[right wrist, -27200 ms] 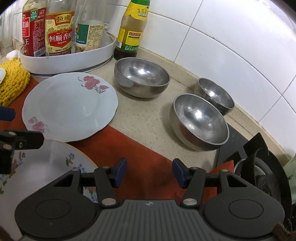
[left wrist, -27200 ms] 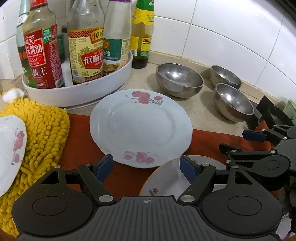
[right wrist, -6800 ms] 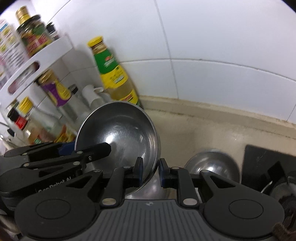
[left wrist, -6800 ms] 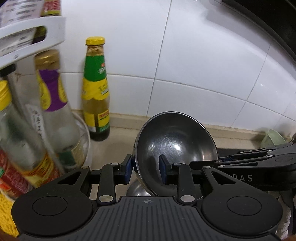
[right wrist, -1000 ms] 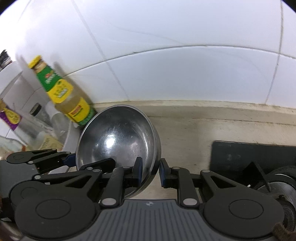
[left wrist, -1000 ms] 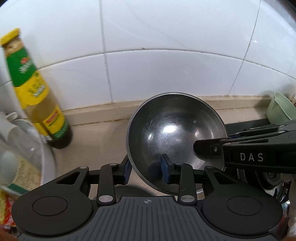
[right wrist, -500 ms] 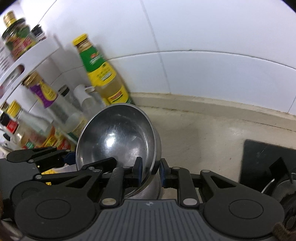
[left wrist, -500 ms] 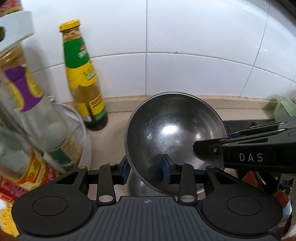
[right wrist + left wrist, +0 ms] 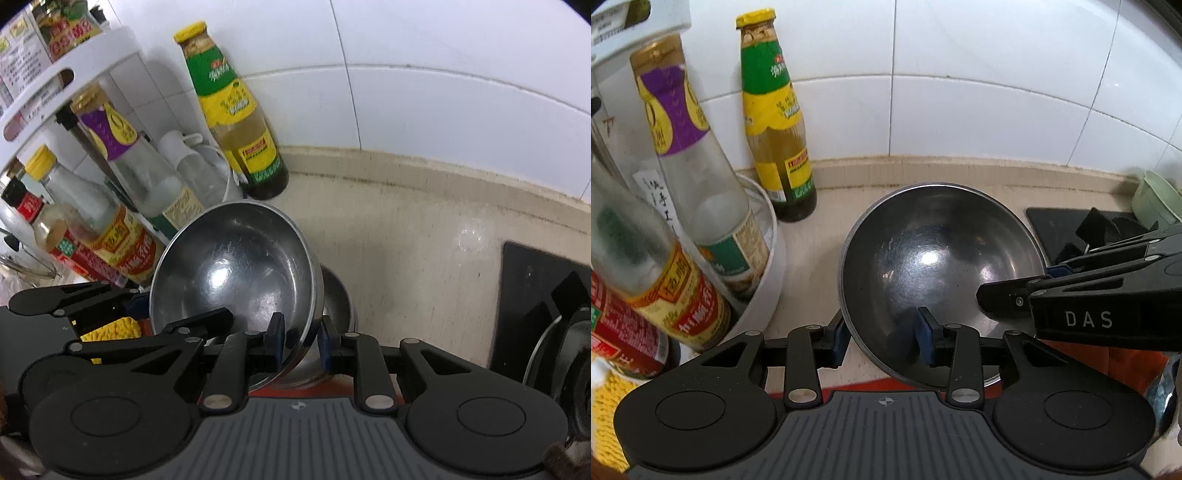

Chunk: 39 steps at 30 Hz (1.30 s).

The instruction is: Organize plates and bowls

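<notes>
Under the steel bowl (image 9: 236,273) both claws (image 9: 881,341) (image 9: 301,341) pinch, a second bowl (image 9: 338,295) sits mostly hidden.

Stainless steel bowl (image 9: 934,266), round, mirror-polished inside with fine scratches and a bright highlight near centre. Held tilted, opening facing up and toward the cameras, rim pinched on two sides: near-left edge and right edge. Sits above a second steel bowl (image 9: 338,295), partly hidden beneath it, upright on the beige countertop (image 9: 424,229) near the tiled wall.
</notes>
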Each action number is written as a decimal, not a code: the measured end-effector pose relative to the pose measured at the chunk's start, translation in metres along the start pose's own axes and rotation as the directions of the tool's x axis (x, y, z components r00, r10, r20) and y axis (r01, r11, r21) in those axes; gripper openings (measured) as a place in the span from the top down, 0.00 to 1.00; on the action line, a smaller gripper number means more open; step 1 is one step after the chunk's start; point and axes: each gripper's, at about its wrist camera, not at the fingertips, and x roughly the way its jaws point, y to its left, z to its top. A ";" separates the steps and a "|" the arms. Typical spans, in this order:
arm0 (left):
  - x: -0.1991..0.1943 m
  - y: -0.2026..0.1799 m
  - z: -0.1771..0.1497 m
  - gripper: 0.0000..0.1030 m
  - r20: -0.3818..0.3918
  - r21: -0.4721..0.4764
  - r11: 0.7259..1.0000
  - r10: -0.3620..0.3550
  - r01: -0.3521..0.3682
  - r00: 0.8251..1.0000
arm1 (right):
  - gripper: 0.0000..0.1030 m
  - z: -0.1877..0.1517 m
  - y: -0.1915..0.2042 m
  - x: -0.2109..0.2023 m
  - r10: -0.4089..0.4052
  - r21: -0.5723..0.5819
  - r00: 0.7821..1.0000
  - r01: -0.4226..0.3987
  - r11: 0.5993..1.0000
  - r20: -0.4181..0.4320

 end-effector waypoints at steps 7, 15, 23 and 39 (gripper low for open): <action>0.007 0.001 -0.005 0.56 -0.012 0.002 1.000 -0.008 0.008 1.000 | 0.81 -0.004 -0.001 0.008 -0.026 0.002 1.000 0.026 1.000 -0.013; 0.000 0.002 -0.006 0.55 0.014 0.017 1.000 0.000 0.000 1.000 | 0.77 -0.005 -0.003 0.005 -0.105 -0.046 0.994 0.107 0.993 0.039; 0.003 -0.002 -0.010 0.55 0.010 0.023 0.999 -0.022 0.022 1.000 | 0.77 -0.008 0.001 0.007 -0.107 -0.070 0.994 0.109 0.992 0.031; -0.023 -0.006 -0.012 0.49 0.084 0.016 0.998 -0.066 0.064 0.994 | 0.68 -0.004 -0.007 0.006 -0.062 -0.023 0.998 0.062 0.998 0.030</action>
